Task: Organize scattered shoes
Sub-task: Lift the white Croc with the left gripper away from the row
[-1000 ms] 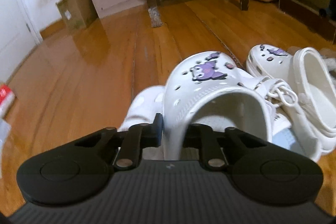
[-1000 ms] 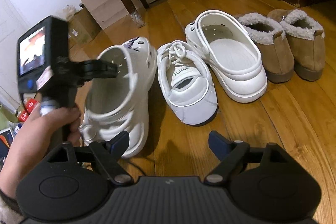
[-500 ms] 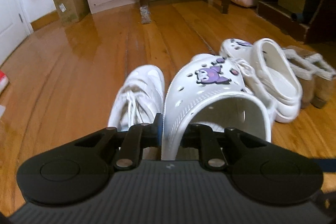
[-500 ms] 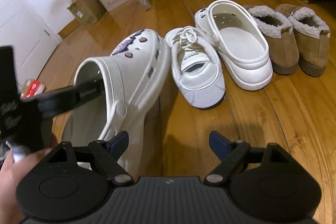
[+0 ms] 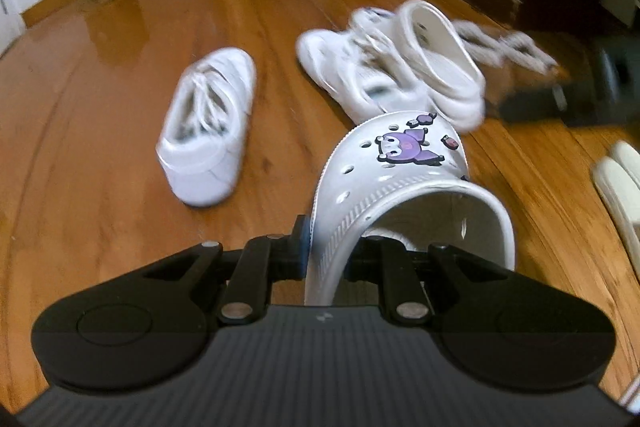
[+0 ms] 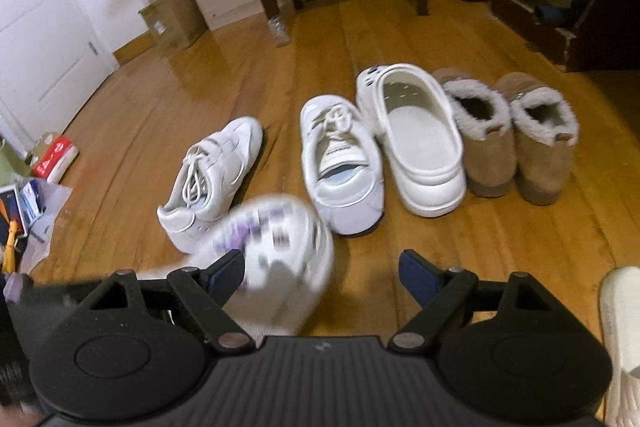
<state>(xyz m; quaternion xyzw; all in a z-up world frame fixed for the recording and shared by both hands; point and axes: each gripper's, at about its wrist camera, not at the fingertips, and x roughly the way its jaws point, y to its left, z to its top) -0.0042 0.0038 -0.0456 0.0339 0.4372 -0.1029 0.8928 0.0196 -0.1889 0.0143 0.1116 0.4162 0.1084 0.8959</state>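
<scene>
Right now my left hand-held gripper (image 5: 325, 253) is pinching the clog (image 5: 404, 183) by its heel-side rim, one finger inside and one outside, holding it clear of the floor (image 5: 100, 167). I judge it light, springy foam, so the thin rim is the place to grip. My right hand-held gripper (image 6: 322, 273) is spread and carries nothing, the clog's mate (image 6: 416, 139) ahead of it in the row.
</scene>
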